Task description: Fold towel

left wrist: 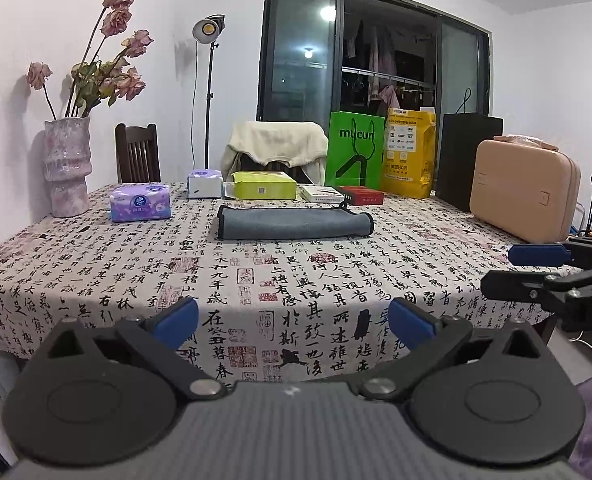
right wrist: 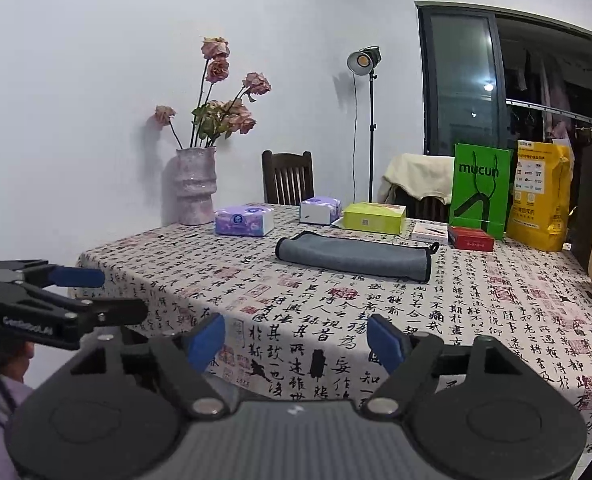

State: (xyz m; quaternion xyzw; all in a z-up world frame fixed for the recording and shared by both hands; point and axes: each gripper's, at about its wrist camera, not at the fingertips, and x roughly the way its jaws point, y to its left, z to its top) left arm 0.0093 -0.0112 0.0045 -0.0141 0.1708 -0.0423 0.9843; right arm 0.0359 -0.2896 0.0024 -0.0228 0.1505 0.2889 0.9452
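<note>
A grey towel (left wrist: 293,222) with a dark edge lies folded flat in a long strip on the calligraphy-print tablecloth (left wrist: 255,280), toward the far side. It also shows in the right wrist view (right wrist: 354,256). My left gripper (left wrist: 293,320) is open and empty, held near the table's front edge, well short of the towel. My right gripper (right wrist: 296,342) is open and empty, also at the front edge. Each gripper shows in the other's view: the right one (left wrist: 536,268) at the right, the left one (right wrist: 87,292) at the left.
Behind the towel stand tissue packs (left wrist: 140,202), a yellow-green box (left wrist: 264,185), a red box (left wrist: 362,195), a green bag (left wrist: 354,154), a yellow bag (left wrist: 410,152) and a pink case (left wrist: 524,188). A flower vase (left wrist: 67,166) stands at the far left. Chairs stand beyond.
</note>
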